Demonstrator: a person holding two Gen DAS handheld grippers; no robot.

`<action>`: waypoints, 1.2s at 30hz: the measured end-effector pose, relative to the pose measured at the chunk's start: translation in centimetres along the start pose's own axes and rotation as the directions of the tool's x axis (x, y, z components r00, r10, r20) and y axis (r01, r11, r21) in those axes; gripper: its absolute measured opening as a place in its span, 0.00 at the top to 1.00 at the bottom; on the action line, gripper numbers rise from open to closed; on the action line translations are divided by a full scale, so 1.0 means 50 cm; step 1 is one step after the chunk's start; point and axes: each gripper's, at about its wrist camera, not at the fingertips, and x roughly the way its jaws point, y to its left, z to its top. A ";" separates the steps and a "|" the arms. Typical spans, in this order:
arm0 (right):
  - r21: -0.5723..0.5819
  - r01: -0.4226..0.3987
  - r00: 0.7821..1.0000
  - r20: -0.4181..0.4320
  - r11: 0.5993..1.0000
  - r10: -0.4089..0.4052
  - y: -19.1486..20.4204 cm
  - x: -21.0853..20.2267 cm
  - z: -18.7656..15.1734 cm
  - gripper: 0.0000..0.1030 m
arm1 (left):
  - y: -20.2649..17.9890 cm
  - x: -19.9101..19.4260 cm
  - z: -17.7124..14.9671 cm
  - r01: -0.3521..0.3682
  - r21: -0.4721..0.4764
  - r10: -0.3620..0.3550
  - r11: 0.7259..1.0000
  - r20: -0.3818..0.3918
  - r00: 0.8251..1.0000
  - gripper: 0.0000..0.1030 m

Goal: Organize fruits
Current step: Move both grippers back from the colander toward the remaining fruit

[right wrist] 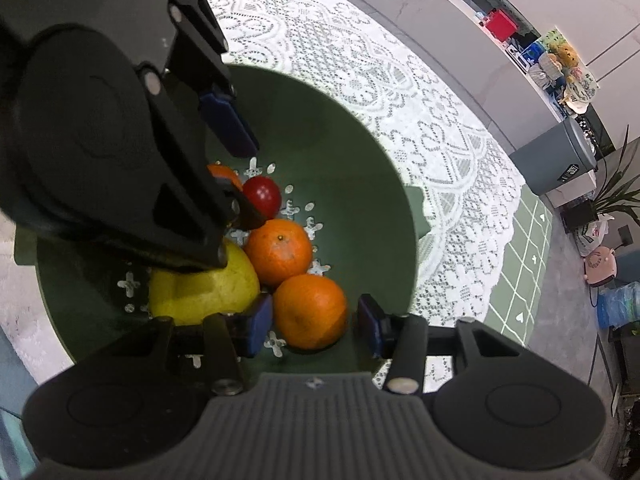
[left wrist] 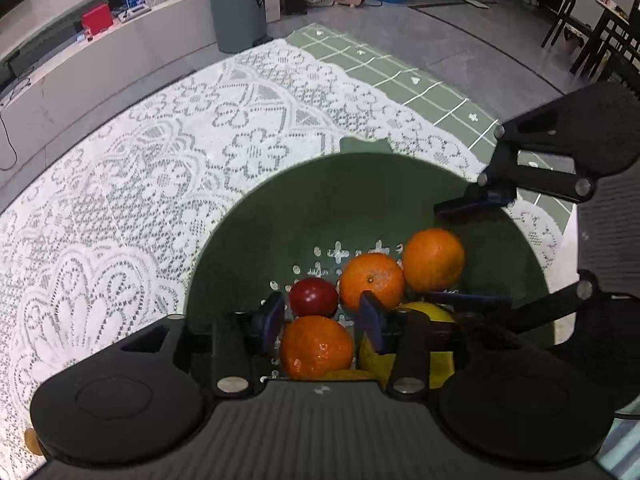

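Observation:
A dark green colander bowl [left wrist: 320, 200] [right wrist: 340, 152] sits on a lace cloth and holds three oranges, a small red fruit [left wrist: 313, 297] [right wrist: 262, 195] and a yellow fruit [left wrist: 436, 354] [right wrist: 200, 292]. My left gripper [left wrist: 323, 320] [right wrist: 253, 188] reaches into the bowl. It is open, with the near orange [left wrist: 316, 346] between its blue pads and a gap at the right pad. My right gripper [right wrist: 315, 326] [left wrist: 452, 254] is open too. It straddles another orange [right wrist: 310, 312] [left wrist: 434, 260] with a gap on the right side. The third orange [left wrist: 372, 286] [right wrist: 279, 251] lies between them.
The white lace cloth [left wrist: 160, 168] covers most of the table over a green checked cloth [left wrist: 400, 76]. Beyond the table's far edge stand a grey bin [left wrist: 238, 8], a low counter with clutter [left wrist: 100, 20] and dark chairs [left wrist: 592, 36]. The two grippers crowd each other inside the bowl.

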 end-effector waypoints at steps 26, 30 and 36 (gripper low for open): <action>0.244 -0.044 0.979 0.203 0.969 -0.007 0.075 -0.180 0.019 0.26 | 0.008 -0.219 -0.071 -0.014 -0.051 0.024 0.999 0.210 0.977 0.47; 0.367 -0.110 0.959 0.284 0.923 0.001 0.105 -0.194 0.024 0.26 | 0.027 -0.251 -0.105 -0.006 -0.105 0.031 0.994 0.243 0.969 0.47; 0.513 -0.181 0.920 0.390 0.839 -0.039 0.157 -0.195 0.036 0.26 | 0.067 -0.301 -0.167 -0.044 -0.163 0.092 0.986 0.300 0.949 0.47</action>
